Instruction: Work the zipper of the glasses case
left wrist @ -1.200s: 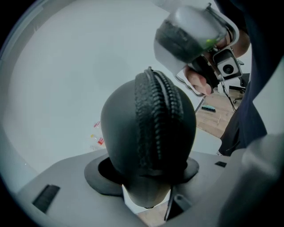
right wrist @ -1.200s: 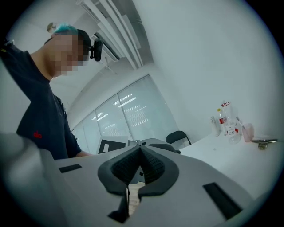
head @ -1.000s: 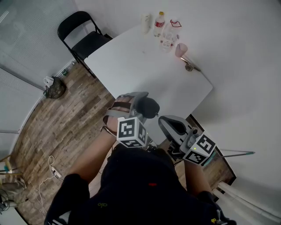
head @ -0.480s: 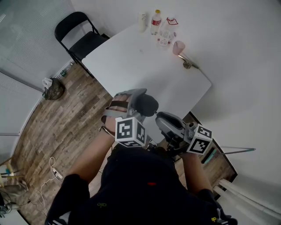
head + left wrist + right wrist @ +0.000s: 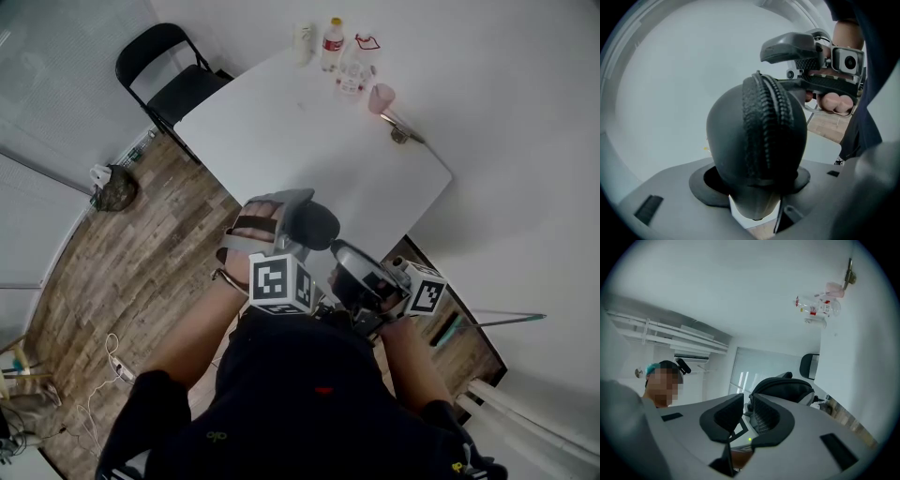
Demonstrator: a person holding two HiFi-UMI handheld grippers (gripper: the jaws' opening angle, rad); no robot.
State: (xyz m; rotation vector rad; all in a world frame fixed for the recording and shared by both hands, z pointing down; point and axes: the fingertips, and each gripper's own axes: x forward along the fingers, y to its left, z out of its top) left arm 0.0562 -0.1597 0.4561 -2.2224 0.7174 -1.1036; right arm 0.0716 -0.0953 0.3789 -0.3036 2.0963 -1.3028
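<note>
Glasses case held up by the near edge of the table (image 5: 309, 141)
The left gripper (image 5: 757, 183) clamps the black glasses case (image 5: 757, 131) wide, zipper (image 5: 764, 117) facing up. The right gripper (image 5: 749, 401), just beside the case's end, has just been closing to a narrow gap, with nothing clearly pinched.

Black glasses case (image 5: 757, 140), zipper (image 5: 765, 122) up — clamped in left gripper (image 5: 754, 197)
</note>
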